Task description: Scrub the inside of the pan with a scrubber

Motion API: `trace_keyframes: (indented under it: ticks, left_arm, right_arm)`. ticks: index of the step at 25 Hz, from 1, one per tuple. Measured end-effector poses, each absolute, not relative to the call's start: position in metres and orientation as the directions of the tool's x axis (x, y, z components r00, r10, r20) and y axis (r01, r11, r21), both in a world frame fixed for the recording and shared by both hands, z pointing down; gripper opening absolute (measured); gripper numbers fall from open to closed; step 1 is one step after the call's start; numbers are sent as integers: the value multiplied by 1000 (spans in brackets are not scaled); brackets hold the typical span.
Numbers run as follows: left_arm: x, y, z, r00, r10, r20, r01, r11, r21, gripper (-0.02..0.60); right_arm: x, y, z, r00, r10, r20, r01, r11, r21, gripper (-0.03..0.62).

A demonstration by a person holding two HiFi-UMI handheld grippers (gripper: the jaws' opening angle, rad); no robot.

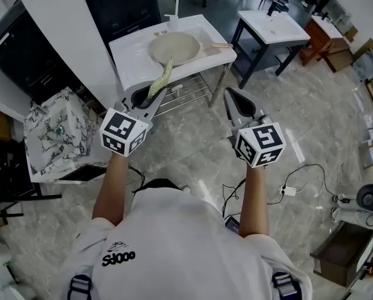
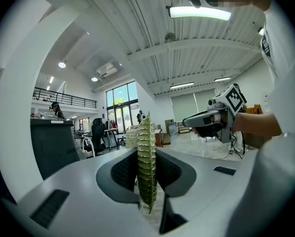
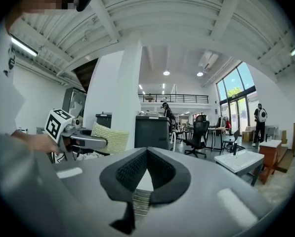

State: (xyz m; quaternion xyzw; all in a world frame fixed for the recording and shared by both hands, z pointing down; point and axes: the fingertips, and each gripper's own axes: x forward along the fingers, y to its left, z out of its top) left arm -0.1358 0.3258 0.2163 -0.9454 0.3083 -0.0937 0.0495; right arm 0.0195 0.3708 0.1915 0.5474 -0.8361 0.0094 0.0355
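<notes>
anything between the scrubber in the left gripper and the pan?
Nothing visible. The left gripper is shut on the scrubber, held in open air short of the pan, which lies open side up on the white sink. The right gripper is off to the side, shut.

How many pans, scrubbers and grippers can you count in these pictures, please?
pan: 1
scrubber: 1
grippers: 2, the left gripper shut on the scrubber and the right gripper shut on nothing
total: 4
</notes>
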Motion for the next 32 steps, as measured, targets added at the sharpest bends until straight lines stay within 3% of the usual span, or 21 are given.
trace_keyframes:
  ticks: [17,32]
  left_arm:
    - [-109,329,220,780,-607,153,-587,-794,-159,71]
    - [-89,230,232,774,-610,167,-590,-792,-157,71]
  right_arm:
    - [49,368,194,-409,-910,68,-911,411,30,8]
    - [71,277,200,-373,-926,62,-927,375,14,8]
